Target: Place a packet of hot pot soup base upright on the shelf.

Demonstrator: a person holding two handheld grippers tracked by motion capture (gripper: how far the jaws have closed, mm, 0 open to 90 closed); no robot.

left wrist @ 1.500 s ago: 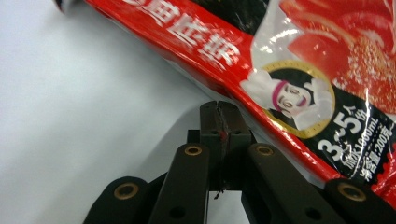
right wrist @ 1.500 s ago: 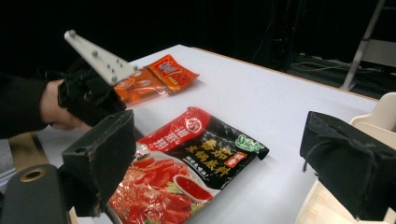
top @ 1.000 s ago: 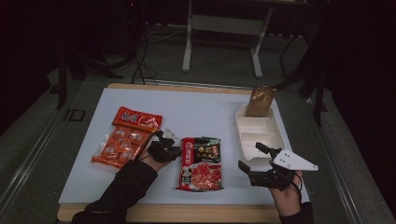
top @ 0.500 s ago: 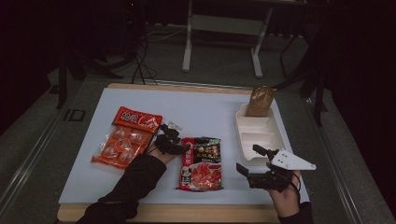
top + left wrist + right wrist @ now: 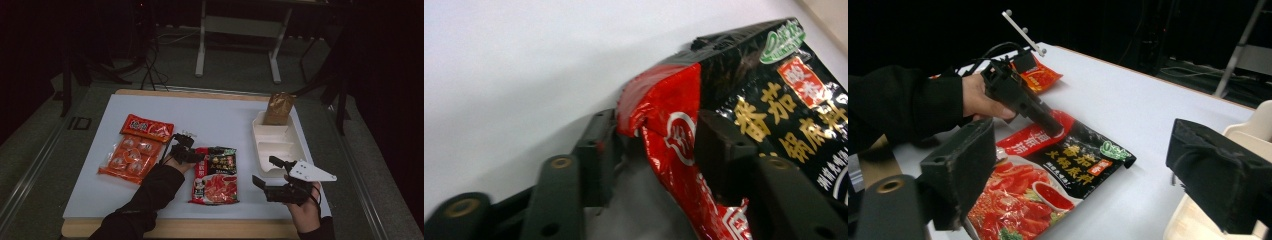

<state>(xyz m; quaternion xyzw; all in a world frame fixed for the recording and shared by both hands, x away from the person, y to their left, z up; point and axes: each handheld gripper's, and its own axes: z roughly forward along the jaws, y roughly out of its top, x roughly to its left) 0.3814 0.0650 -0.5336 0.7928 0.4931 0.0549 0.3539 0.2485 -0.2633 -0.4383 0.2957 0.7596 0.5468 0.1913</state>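
Observation:
A red and black soup-base packet point(image 5: 215, 175) lies flat at the middle of the white table. My left gripper point(image 5: 192, 152) is at its top left corner. In the left gripper view the red corner point(image 5: 659, 125) stands buckled between the two pads; the jaws point(image 5: 656, 135) have just been closing and press on it. From the right gripper view the left gripper point(image 5: 1048, 122) touches the packet point(image 5: 1048, 170) at its red end. My right gripper point(image 5: 264, 170) hovers open to the right of the packet, nothing between its jaws point(image 5: 1083, 155).
An orange snack pack point(image 5: 135, 150) lies left of the left hand. A white compartment tray point(image 5: 280, 145) sits at the right, with a brown pouch point(image 5: 279, 107) standing in its far end. The table's wooden front edge point(image 5: 200, 230) runs below.
The left gripper has moved right and down from beside the orange pack to the packet's top left corner, which now sits between its jaws. The right gripper has stayed in place.

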